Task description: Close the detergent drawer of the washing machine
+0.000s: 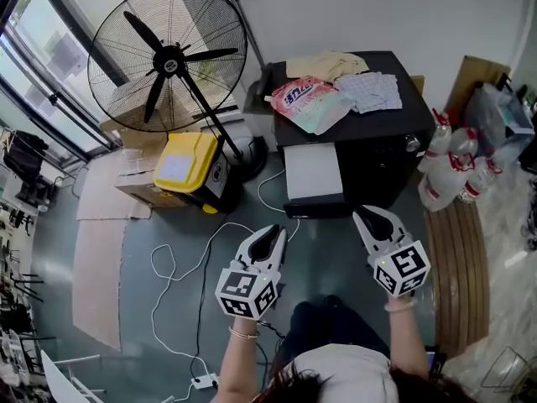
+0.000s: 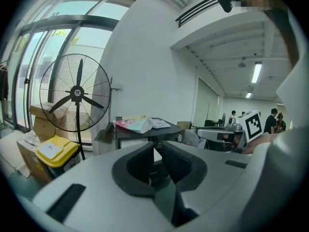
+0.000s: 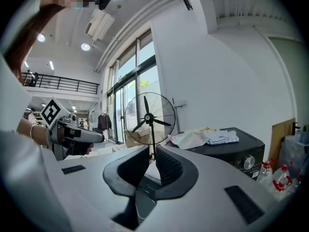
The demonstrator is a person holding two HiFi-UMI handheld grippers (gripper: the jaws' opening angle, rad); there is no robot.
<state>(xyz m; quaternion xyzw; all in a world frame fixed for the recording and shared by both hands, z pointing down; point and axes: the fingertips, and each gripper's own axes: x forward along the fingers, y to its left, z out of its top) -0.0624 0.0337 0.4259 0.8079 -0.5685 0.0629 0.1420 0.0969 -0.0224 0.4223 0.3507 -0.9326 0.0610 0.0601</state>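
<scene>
Above teal floor (image 1: pixel 324 235), facing the washing machine (image 1: pixel 382 166), left gripper (image 1: pixel 272 232) and right gripper (image 1: pixel 363 217) have empty, parted jaws.

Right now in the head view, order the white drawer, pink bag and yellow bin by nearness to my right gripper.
1. White drawer, just left of the right gripper.
2. Pink bag, atop the machine.
3. Yellow bin, far left.

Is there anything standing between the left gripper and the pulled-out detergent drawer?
Nothing visible blocks it. Only bare floor and a thin white cable lying flat on it separate the left gripper from the detergent drawer.
</scene>
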